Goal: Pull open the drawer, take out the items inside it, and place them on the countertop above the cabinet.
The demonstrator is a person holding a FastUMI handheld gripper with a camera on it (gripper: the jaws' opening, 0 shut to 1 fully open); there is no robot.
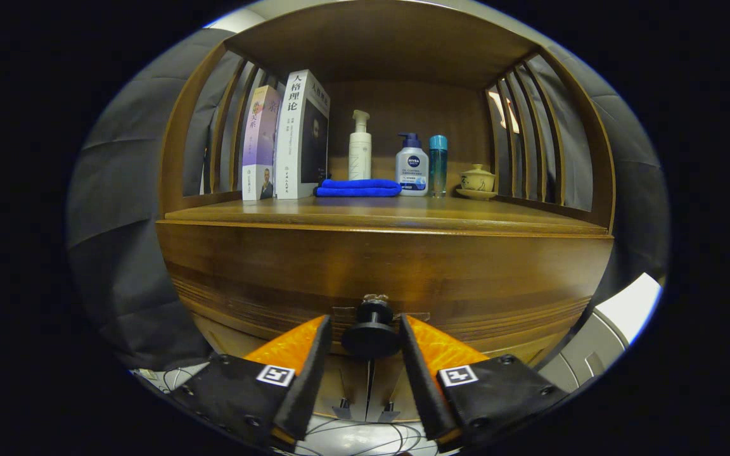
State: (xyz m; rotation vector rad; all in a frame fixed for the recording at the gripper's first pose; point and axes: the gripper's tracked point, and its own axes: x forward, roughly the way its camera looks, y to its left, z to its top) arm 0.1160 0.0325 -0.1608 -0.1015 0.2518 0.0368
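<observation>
My gripper (370, 335) straddles the drawer knob (370, 334), fingers spread either side without quite pinching; the drawer (263, 278) looks closed, so everything remains undone.

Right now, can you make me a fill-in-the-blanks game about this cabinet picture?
1. The round black knob sits ____ the fingers of the hand-held gripper.
2. The folded cloth on the countertop is ____ in colour.
3. Left of the cloth stand two ____.
4. The drawer is still ____.

Missing words: between; blue; books; closed
</observation>
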